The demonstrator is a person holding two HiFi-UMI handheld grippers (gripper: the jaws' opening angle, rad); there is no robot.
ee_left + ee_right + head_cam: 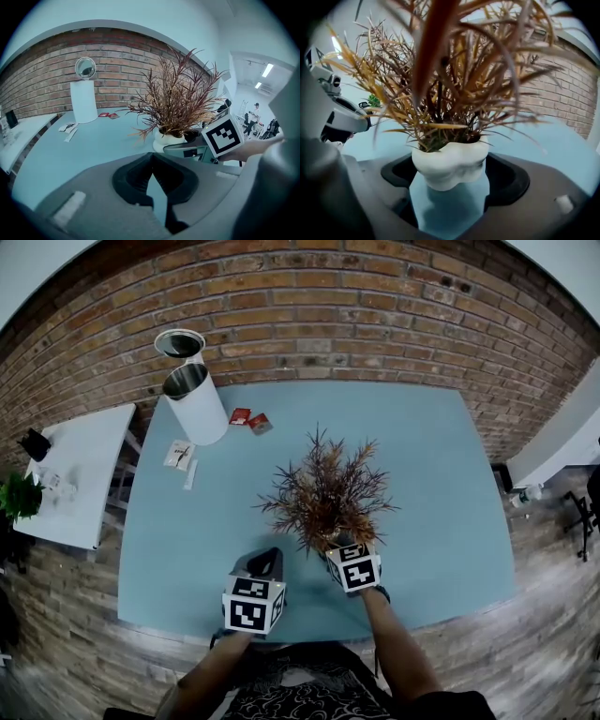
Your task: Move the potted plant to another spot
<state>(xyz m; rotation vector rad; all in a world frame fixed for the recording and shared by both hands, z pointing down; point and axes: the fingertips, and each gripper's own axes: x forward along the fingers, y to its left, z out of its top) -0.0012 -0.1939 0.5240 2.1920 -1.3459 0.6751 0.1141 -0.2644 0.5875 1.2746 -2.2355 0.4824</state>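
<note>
The potted plant (328, 491) has reddish-brown spiky leaves and a lumpy white pot (450, 161). It stands on the blue table (431, 484), near the front edge. My right gripper (337, 542) is at the pot, and in the right gripper view its jaws stand wide on either side, the pot between them. I see no pad pressing on the pot. In the left gripper view the pot (168, 139) is just ahead and to the right, with the right gripper (190, 143) beside it. My left gripper (266, 563) hovers left of the plant; its tips (151, 157) meet on nothing.
A tall white bin (199, 401) with a round open lid (178, 343) stands at the table's back left. Red packets (249, 418) and paper cards (181, 456) lie near it. A white side table (80, 474) with a small green plant (19, 493) is left. A brick wall runs behind.
</note>
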